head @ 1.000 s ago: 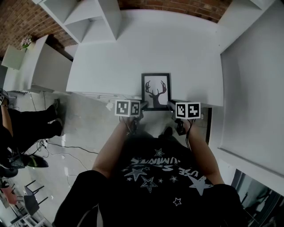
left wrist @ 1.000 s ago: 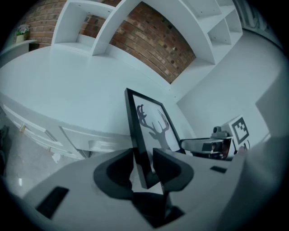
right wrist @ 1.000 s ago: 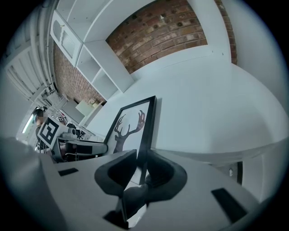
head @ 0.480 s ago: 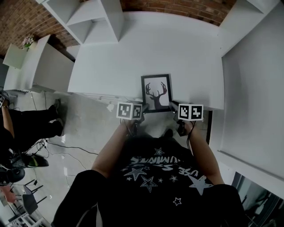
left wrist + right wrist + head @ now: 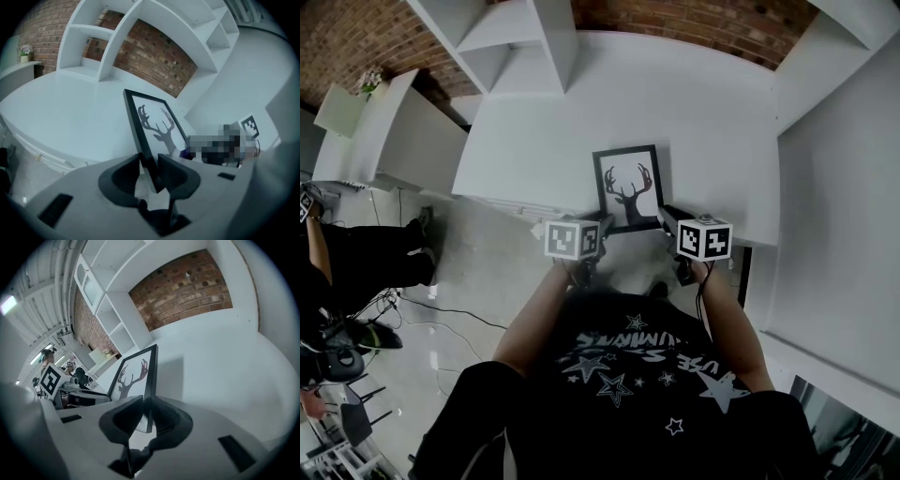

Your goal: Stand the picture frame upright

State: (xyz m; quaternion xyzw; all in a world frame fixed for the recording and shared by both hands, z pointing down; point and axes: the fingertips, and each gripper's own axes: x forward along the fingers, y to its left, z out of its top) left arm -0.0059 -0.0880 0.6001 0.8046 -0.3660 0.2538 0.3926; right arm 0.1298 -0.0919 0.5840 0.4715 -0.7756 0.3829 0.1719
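- The left claw [image 5: 149,161] is clenched on the left side bar of the picture frame [image 5: 628,187], low down near its bottom corner. Its jaws have just been closing, and the black bar is pinched between the pads.
- The right claw [image 5: 143,401] grips the right side bar at the matching spot near the other bottom corner. Its jaws have also just been closing onto the bar.
- The picture frame spans the gap between the two claws. It is tilted up off flat, with its top edge farthest from the person and its dark deer silhouette facing the person.
- From the right gripper view the frame looks close to upright and throws a shadow on the surface behind it.
- Whether the frame's bottom edge touches the surface I cannot tell.
- The frame is at the near edge of the white surface [image 5: 675,112], about midway along that edge. No other item shows on the surface.
- White open shelving [image 5: 516,37] stands at the far left corner, against a red brick wall [image 5: 694,19].
- A second white top [image 5: 834,187] runs along the right side.
- A grey floor [image 5: 478,272] shows to the left, where another person [image 5: 356,262] stands at the picture's edge.
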